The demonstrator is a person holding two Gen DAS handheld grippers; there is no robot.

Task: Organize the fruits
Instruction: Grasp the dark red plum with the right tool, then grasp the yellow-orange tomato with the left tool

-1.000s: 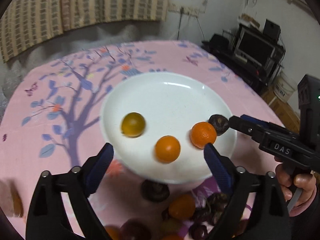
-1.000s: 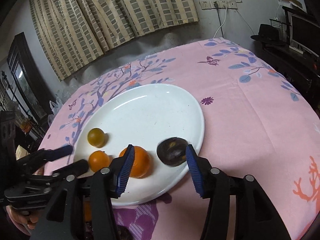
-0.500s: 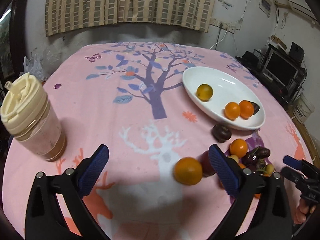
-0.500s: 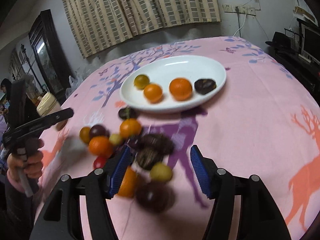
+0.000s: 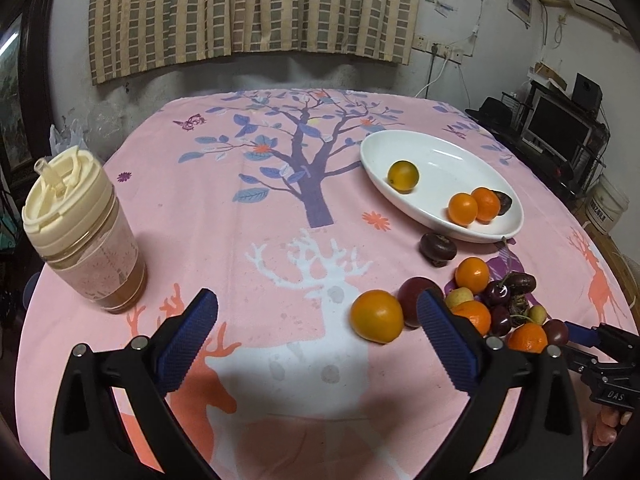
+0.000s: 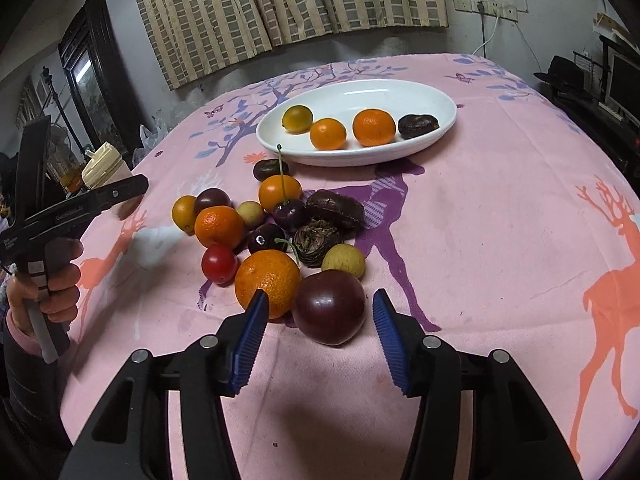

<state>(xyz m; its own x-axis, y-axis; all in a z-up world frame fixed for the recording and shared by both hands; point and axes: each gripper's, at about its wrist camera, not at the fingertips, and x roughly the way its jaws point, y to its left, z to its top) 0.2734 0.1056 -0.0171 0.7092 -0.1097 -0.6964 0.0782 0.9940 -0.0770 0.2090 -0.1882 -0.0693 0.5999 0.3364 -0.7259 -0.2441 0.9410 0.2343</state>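
A white oval plate holds three orange-yellow citrus fruits and one dark chestnut. Several loose fruits lie in a pile on the pink cloth in front of it: oranges, cherries, chestnuts, yellow fruits. My right gripper is open, and a dark purple plum sits just ahead between its fingertips, beside a large orange. My left gripper is open and empty. An orange lies near its right finger.
A cream-lidded tumbler stands on the table's left side. The round table carries a pink cloth printed with a tree and deer. Curtains hang behind, and a monitor and shelves stand at the right.
Both grippers have pulled back from the plate toward the table's near side. The dark chestnut that lay by the right gripper now rests on the plate. The right gripper now faces the plum.
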